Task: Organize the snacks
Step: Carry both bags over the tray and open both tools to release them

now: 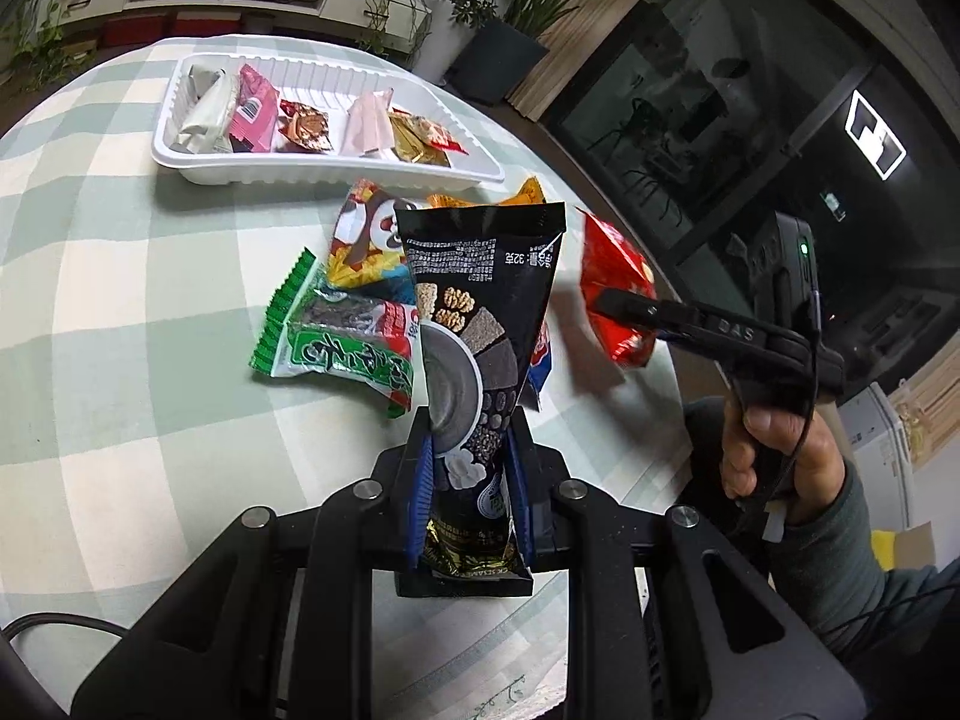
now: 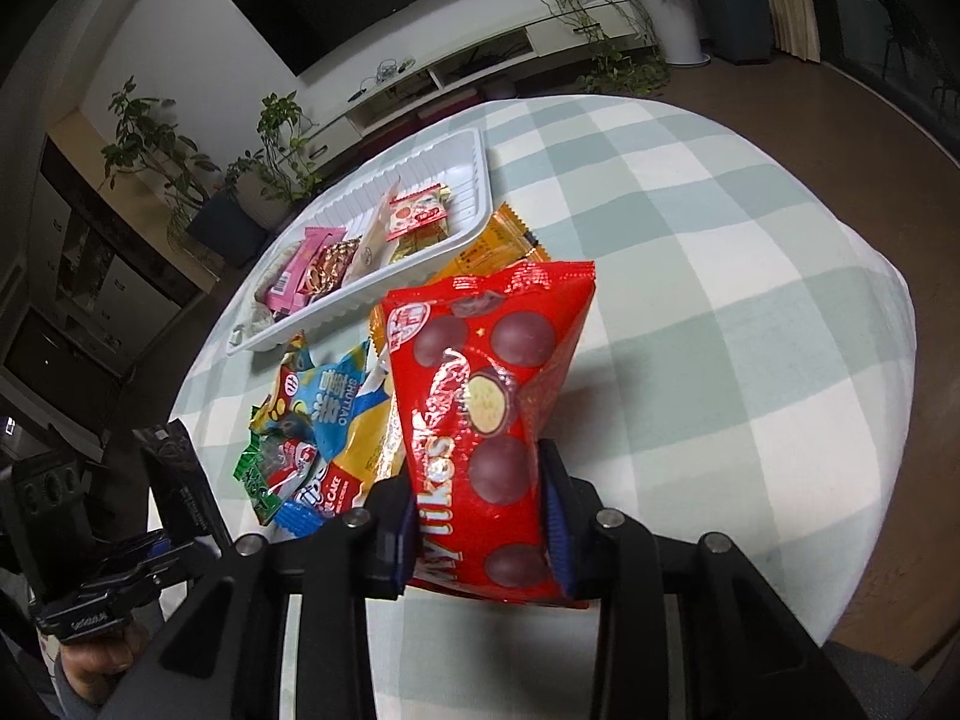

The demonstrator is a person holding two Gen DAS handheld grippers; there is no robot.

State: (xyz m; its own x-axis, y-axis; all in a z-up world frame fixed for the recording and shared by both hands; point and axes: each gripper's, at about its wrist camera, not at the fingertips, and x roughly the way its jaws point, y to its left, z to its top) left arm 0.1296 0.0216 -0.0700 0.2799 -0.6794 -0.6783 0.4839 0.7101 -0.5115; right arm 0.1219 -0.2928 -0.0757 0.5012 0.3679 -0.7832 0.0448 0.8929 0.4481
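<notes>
Tongs are both loaded: left tongs (image 1: 468,480) are pinching the black sesame sachet (image 1: 480,312) upright, jaws nearly closed; right tongs (image 2: 480,516) are clamping the red chocolate-ball bag (image 2: 489,396), jaws settled on its lower half. Loose packets (image 1: 354,324) are lying on the checked worktop (image 1: 120,360) just beyond. White tray (image 1: 198,171) is sitting farther back, part filled. Judgement: carrying each pack over the pile, keeping them clear of each other, then lowering into bare tray space on the right before releasing.

Red packet (image 2: 498,414), green-checked tablecloth (image 2: 690,252)
</notes>
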